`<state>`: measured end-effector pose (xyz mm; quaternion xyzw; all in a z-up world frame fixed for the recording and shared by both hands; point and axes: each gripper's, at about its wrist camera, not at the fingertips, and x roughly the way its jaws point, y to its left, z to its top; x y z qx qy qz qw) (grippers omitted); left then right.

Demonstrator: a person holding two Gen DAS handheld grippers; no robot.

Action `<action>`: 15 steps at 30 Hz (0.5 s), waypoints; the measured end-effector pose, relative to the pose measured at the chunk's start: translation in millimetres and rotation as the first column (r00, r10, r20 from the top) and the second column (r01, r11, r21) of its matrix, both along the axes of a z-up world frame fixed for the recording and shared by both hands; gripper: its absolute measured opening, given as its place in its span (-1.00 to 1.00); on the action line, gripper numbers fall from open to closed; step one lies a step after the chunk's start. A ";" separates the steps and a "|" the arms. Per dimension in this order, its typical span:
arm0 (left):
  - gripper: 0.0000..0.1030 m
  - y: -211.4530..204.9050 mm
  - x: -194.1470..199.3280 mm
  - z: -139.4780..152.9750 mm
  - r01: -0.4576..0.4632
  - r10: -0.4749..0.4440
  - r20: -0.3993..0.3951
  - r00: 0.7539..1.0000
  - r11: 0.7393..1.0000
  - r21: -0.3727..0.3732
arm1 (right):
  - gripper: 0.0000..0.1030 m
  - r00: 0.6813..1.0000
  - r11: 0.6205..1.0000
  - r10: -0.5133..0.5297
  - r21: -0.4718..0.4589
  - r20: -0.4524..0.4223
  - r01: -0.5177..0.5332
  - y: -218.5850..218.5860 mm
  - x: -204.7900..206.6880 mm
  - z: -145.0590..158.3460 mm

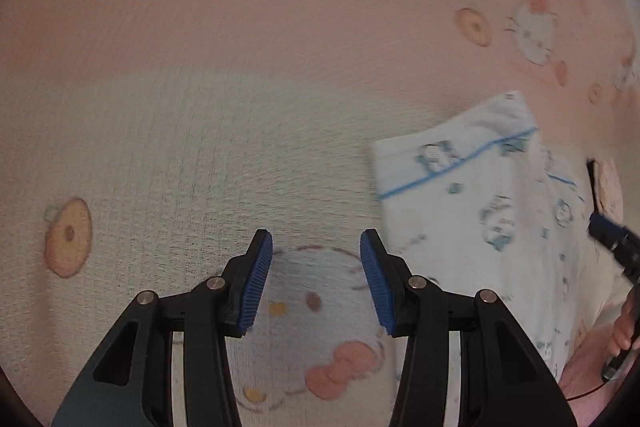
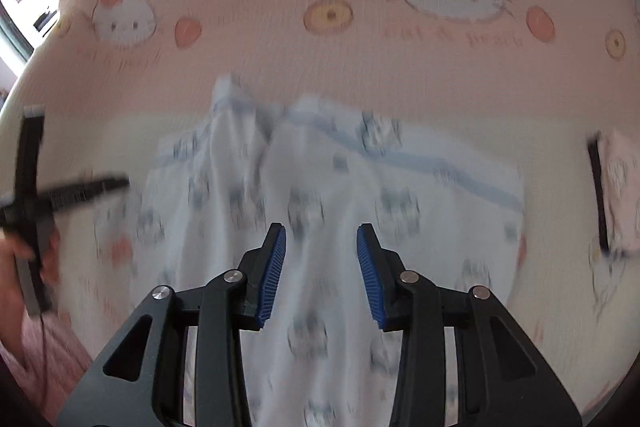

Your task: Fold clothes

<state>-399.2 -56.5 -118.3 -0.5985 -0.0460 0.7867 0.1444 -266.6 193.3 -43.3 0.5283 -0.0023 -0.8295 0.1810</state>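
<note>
1. Your left hand-held gripper (image 1: pixel 316 279) points down at the bedsheet (image 1: pixel 240 107) with its blue pads apart and nothing between them; only the pink-and-cream cartoon-cat print shows in the gap.
2. The white garment (image 1: pixel 480 195) lies on the bedsheet to the right of that gripper, near its right finger, though you cannot tell whether the two touch.
3. Your right hand-held gripper (image 2: pixel 321 275) hangs directly over the same garment (image 2: pixel 320 187), jaws apart. No cloth is pinched between the pads; the fabric shows beneath the gap.
4. The garment is white with small blue-grey cartoon figures and a thin blue stripe running near one edge. In the left wrist view one corner points toward the far side of the bed.
5. In the right wrist view the garment is rumpled, with a ridge of gathered cloth running up its middle and its far edge bunched into two humps. Blur hides finer detail.
6. A folded pink item with a dark edge (image 2: pixel 616 195) lies on the bedsheet well to the right of the garment.
</note>
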 end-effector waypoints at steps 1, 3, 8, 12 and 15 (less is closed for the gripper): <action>-0.07 2.1 -2.3 -1.8 0.007 -0.007 0.001 1.000 0.999 0.039 | -0.17 1.000 1.000 0.014 -0.004 -0.004 -0.014 -9.9 -7.9 -1.9; -0.07 11.6 -7.0 0.8 0.040 -0.037 -0.028 0.999 0.996 0.085 | -0.17 0.999 0.999 0.043 -0.009 -0.012 -0.044 -30.0 -23.0 -6.3; -0.07 40.9 -19.0 -3.8 0.118 -0.113 -0.072 0.991 0.991 0.068 | -0.18 0.993 0.992 0.119 0.047 0.017 -0.120 -76.5 -57.4 -31.1; -0.42 58.4 -12.7 4.1 0.221 -0.212 -0.071 0.975 0.962 0.163 | -0.32 0.992 0.978 0.101 0.174 0.070 -0.112 -73.8 -58.4 -57.4; -0.42 79.6 2.5 12.9 0.359 -0.351 -0.076 0.933 0.906 0.225 | -0.30 0.997 0.969 0.045 0.238 0.071 -0.060 -52.9 -49.8 -67.5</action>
